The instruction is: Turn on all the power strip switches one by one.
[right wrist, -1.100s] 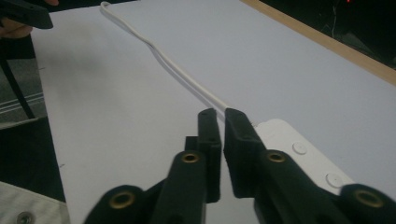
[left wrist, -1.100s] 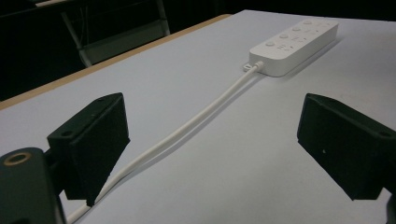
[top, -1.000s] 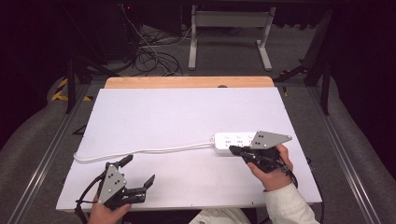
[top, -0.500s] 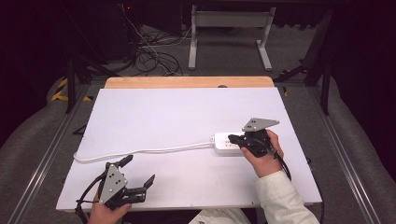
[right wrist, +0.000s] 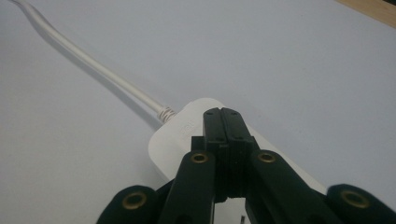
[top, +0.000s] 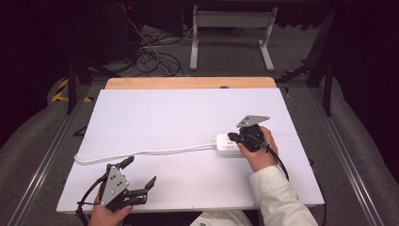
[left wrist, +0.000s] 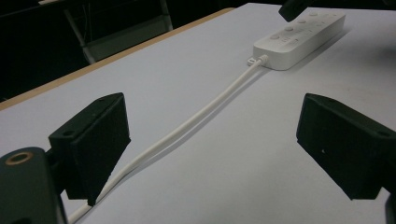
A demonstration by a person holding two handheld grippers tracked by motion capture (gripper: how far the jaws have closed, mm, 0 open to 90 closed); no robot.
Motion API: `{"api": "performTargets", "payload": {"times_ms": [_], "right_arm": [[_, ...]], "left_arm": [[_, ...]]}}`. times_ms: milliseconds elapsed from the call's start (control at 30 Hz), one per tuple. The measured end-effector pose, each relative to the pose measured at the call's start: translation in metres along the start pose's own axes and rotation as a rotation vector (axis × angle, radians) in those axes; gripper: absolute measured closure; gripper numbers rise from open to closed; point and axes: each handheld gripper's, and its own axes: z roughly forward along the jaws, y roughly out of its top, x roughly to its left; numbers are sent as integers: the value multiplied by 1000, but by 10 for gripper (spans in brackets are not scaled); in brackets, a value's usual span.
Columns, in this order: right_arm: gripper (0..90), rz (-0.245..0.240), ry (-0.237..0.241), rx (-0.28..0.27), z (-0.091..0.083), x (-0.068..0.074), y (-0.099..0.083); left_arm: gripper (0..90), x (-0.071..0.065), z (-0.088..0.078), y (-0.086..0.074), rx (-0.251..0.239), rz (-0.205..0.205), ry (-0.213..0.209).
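Observation:
A white power strip [top: 225, 145] lies on the right half of the white table [top: 179, 117], its white cable [top: 141, 153] trailing left to the table's edge. My right gripper [top: 234, 137] is shut with nothing between its jaws; its tips hover over the strip's cable end [right wrist: 180, 128]. In the right gripper view the two closed pads [right wrist: 223, 122] point down at the strip's top. My left gripper [top: 139, 174] rests at the front left, wide open and holding nothing. The left gripper view shows the cable [left wrist: 187, 126] running between its jaws toward the power strip [left wrist: 299, 39].
A wooden strip [top: 188, 83] edges the far side of the table. Beyond it stand a metal frame [top: 230, 28] and loose floor cables [top: 150, 56]. Grey rails run along both table sides.
My right gripper has moved left and down along the power strip, from its right end to its cable end. The left gripper has kept still.

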Motion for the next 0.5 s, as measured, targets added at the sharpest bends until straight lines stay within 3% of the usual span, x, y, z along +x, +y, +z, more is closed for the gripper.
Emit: {"api": "performTargets", "payload": {"times_ms": [133, 500], "right_arm": [[900, 22, -11, 1, 8, -2, -2], [900, 9, -63, 24, 23, -4, -3]], "left_arm": [[100, 0, 0, 0, -2, 0, 1], [100, 0, 0, 0, -3, -3, 0]]}}
